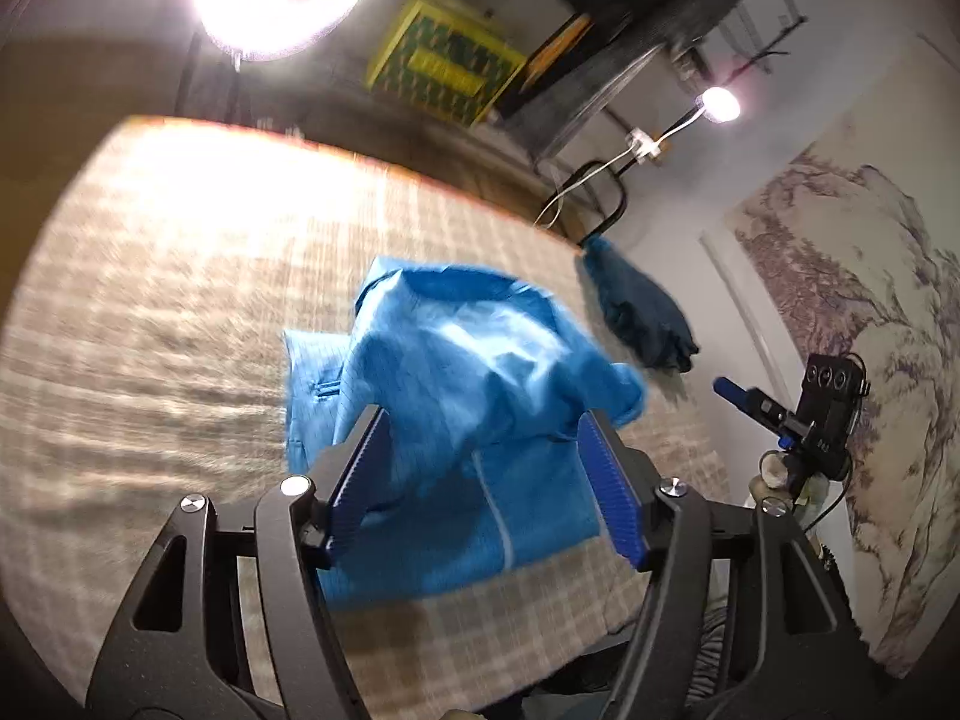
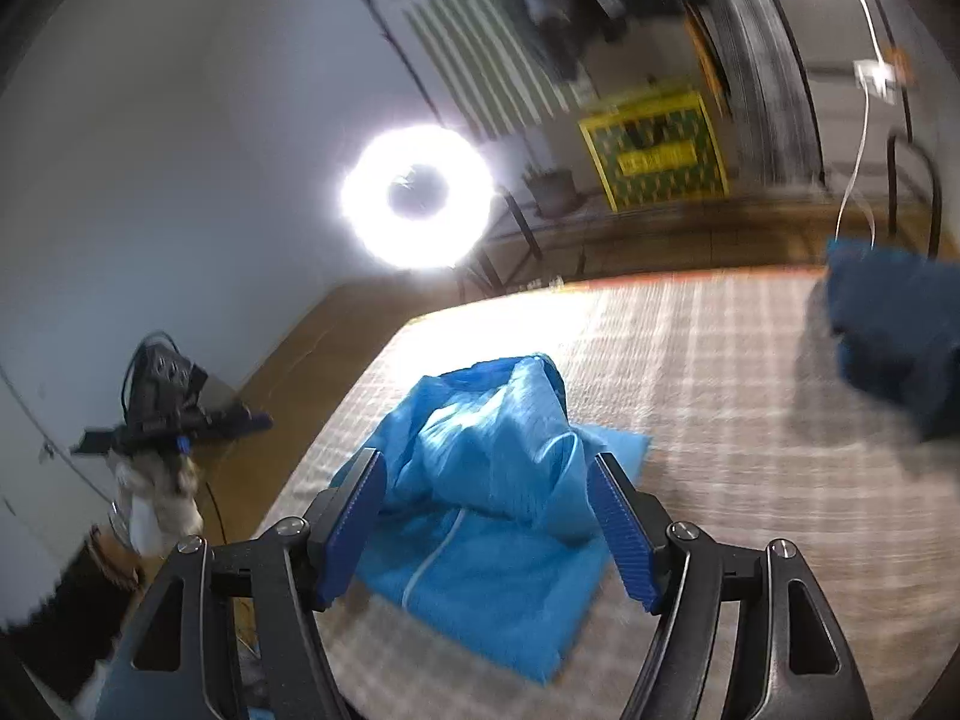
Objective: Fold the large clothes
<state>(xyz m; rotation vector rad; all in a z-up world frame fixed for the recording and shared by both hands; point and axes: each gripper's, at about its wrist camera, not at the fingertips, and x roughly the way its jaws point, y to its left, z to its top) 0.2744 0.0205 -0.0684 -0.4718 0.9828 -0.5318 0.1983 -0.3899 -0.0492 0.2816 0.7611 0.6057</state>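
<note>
- Lying crumpled on the checked bed (image 1: 150,312), light blue garment (image 1: 456,372) ahead of both tools, untouched.
- Running lengthwise away from the tools, zipper toward them.
- Standing wide, gripping nothing: left tool (image 1: 486,480), right tool (image 2: 489,516).

Bed surface (image 1: 150,312) bare around blue garment (image 1: 456,396); dark blue bundle (image 2: 894,348) blocks far corner, ring light (image 2: 417,195) beyond edge.

Motion blur smears the checked beige cloth-covered table (image 1: 180,312), and glare washes out its far edge. The crumpled light-blue fabric garment (image 1: 456,396) on it hides its own lower layers. Beyond the table, the yellow patterned crate (image 1: 444,69) is too blurred to read. The dark-blue bundled cloth (image 2: 900,336) is smeared and shapeless.
</note>
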